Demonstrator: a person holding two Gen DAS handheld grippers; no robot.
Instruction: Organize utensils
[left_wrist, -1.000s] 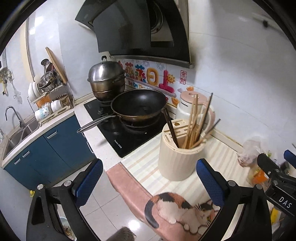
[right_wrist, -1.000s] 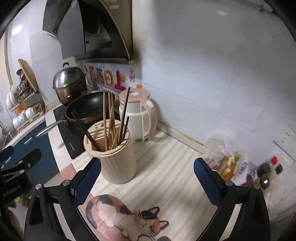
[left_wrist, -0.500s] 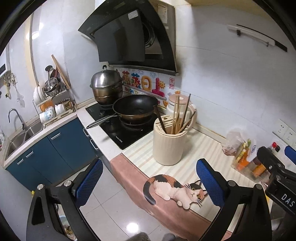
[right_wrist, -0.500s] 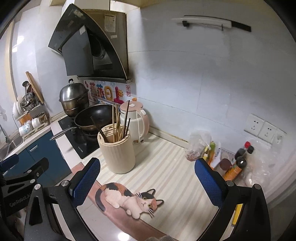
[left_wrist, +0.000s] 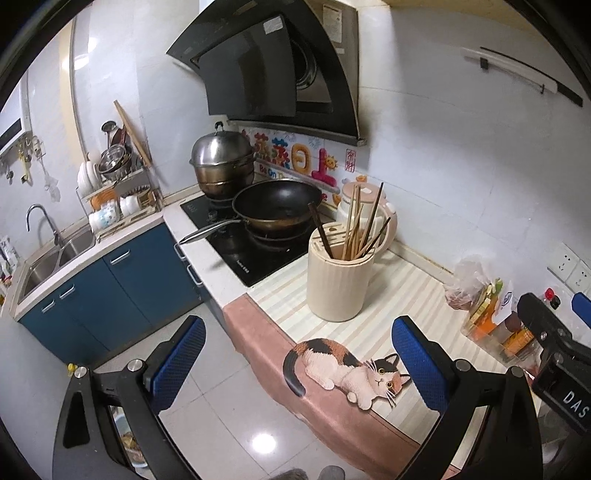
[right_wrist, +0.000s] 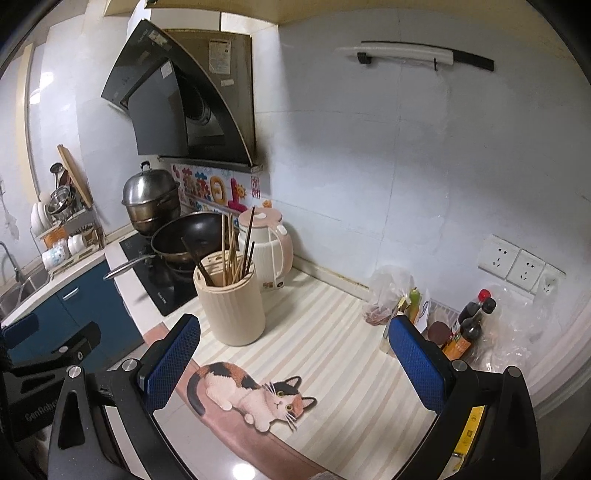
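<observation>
Jaws apart on both – only right view shows sockets (right_wrist: 521, 263).

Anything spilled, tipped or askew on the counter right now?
Nothing spilled or tipped. The cream ribbed utensil holder stands upright on the striped mat. Only the chopsticks inside look untidy, leaning at mixed angles, one dark stick slanting away from the rest.
</observation>
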